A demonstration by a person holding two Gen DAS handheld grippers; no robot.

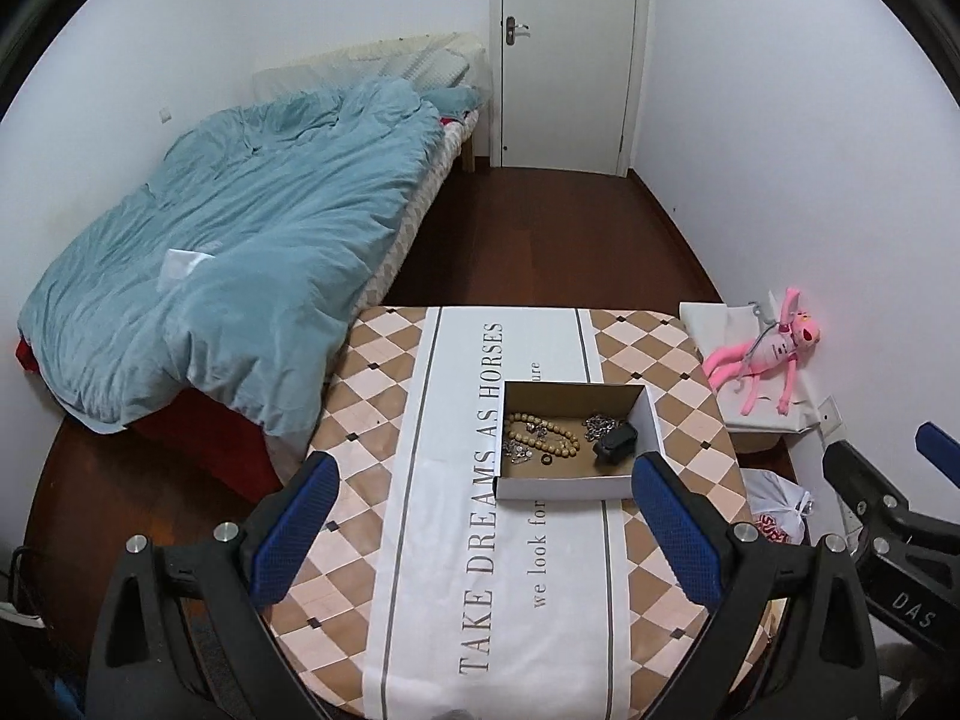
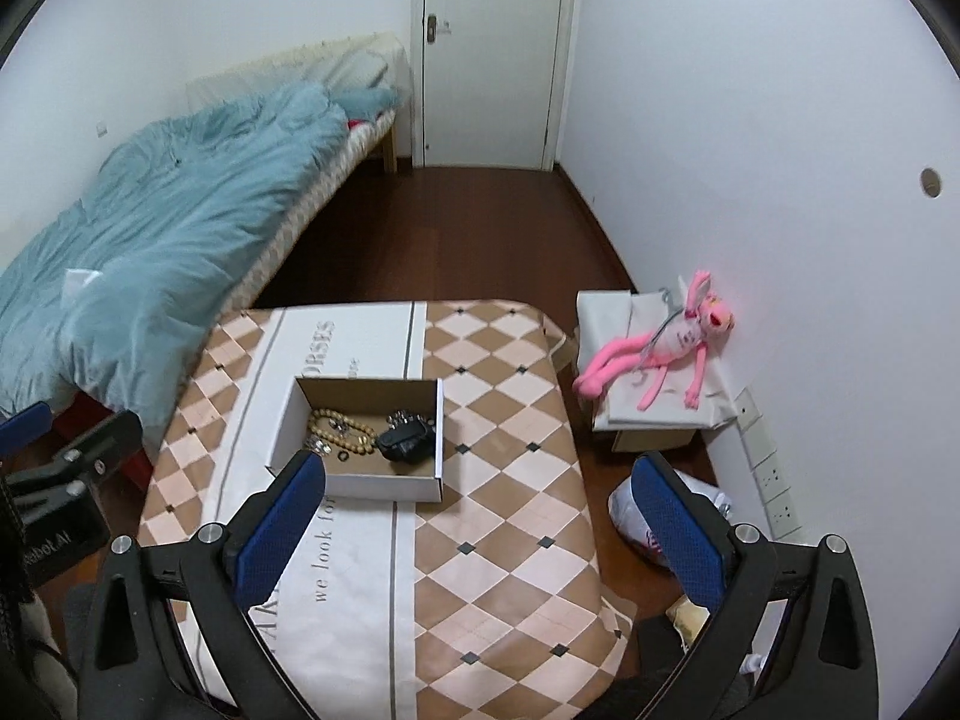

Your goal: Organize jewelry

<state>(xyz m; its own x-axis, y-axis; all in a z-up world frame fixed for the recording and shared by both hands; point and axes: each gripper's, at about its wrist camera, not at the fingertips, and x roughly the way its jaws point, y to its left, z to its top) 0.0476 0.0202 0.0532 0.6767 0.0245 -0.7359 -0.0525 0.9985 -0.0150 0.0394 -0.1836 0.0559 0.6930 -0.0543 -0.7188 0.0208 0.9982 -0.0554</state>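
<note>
An open cardboard box [image 1: 651, 420] [image 2: 360, 483] sits on the table's white runner. Inside lie a tan bead necklace [image 1: 549, 429] [image 2: 339, 426], silver chain jewelry [image 1: 597, 425] [image 2: 405, 419], a small dark ring [image 1: 545, 458] [image 2: 343, 455] and a black pouch-like item [image 1: 615, 441] [image 2: 405, 441]. My left gripper [image 1: 483, 531] is open and empty, held above the table just in front of the box. My right gripper [image 2: 480, 531] is open and empty, above the table's right part, to the right of the box.
The table [image 1: 678, 372] [image 2: 510, 420] has a checkered cloth. A bed with a blue duvet [image 1: 240, 252] [image 2: 150, 240] stands to the left. A pink plush toy [image 1: 774, 354] [image 2: 660, 342] lies on a low box by the right wall. A plastic bag [image 2: 636, 510] lies on the floor.
</note>
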